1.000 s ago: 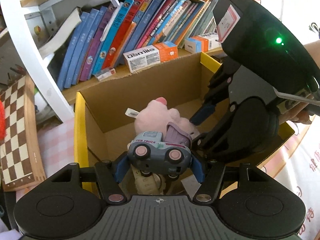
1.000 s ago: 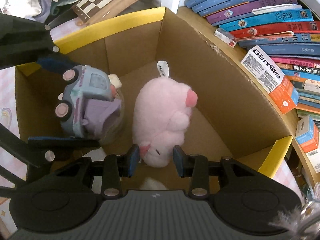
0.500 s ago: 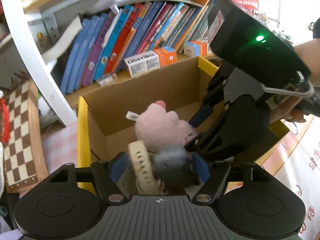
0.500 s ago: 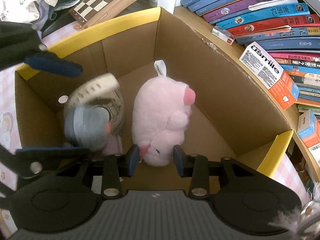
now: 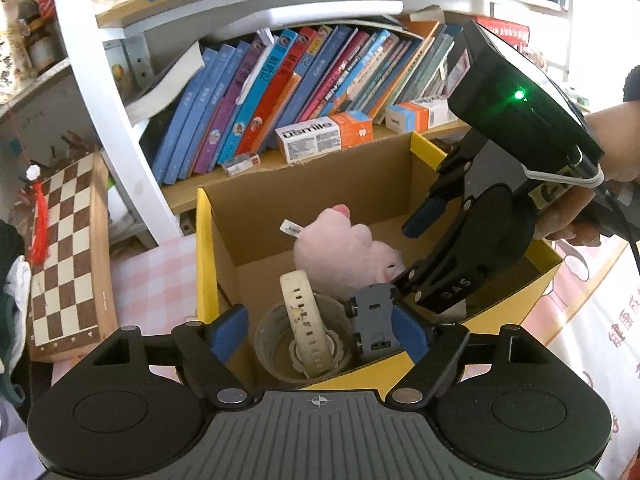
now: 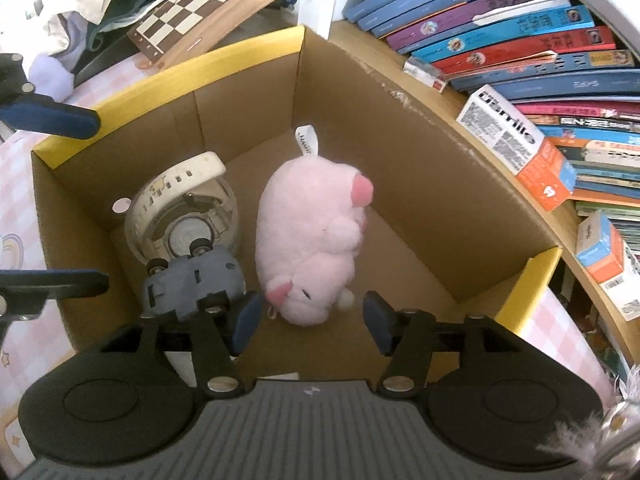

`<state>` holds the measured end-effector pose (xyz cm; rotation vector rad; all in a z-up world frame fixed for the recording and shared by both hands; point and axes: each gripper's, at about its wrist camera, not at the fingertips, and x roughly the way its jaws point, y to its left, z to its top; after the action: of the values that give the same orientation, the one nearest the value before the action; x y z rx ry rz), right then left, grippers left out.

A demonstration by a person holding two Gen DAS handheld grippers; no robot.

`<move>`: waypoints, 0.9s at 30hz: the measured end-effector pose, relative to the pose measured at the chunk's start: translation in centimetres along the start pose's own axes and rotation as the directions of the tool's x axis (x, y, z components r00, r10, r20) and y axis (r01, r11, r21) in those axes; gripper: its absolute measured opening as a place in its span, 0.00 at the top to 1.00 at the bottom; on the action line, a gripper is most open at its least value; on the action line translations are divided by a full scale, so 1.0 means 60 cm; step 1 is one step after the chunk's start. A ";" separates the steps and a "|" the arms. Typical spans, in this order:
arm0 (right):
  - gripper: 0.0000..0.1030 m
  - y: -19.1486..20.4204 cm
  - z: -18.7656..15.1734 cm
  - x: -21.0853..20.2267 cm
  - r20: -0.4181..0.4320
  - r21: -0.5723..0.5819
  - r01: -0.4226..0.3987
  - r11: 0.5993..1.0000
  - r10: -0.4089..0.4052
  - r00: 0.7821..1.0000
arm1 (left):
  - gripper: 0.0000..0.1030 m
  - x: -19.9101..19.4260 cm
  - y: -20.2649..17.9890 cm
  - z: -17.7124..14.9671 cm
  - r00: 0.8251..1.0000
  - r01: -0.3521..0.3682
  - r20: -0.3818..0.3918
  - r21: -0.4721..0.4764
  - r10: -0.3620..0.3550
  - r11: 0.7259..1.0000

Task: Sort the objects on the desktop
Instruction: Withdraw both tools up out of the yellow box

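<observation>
With both grippers, left (image 5: pixel 320 330) and right (image 6: pixel 310 318), spread and empty over the cardboard box (image 6: pixel 420 184), and the toy truck (image 6: pixel 194 284) overturned inside, lift straight clear of its walls.

Pink plush pig (image 6: pixel 312 240); grey toy truck (image 6: pixel 192 284); brown box (image 6: pixel 420 184), yellow rim; brown-and-cream checked chessboard (image 5: pixel 68 248); blue-padded tongs (image 6: pixel 308 320).

toy truck (image 6: pixel 192 280) upside down, top hidden, chessboard (image 6: pixel 212 4) cut by frame edge, book titles unreadable
</observation>
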<state>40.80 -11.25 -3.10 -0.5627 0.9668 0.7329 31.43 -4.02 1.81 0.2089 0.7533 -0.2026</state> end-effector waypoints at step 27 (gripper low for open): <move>0.33 0.024 -0.078 -0.164 0.155 0.134 0.101 0.986 -0.121 0.980 | 0.20 -0.128 0.028 -0.070 0.994 -0.021 0.102 -0.137 0.035 0.990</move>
<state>33.60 -16.59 3.28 -0.4366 0.8168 0.6034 23.65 -0.52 4.37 0.0793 0.6577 -0.1336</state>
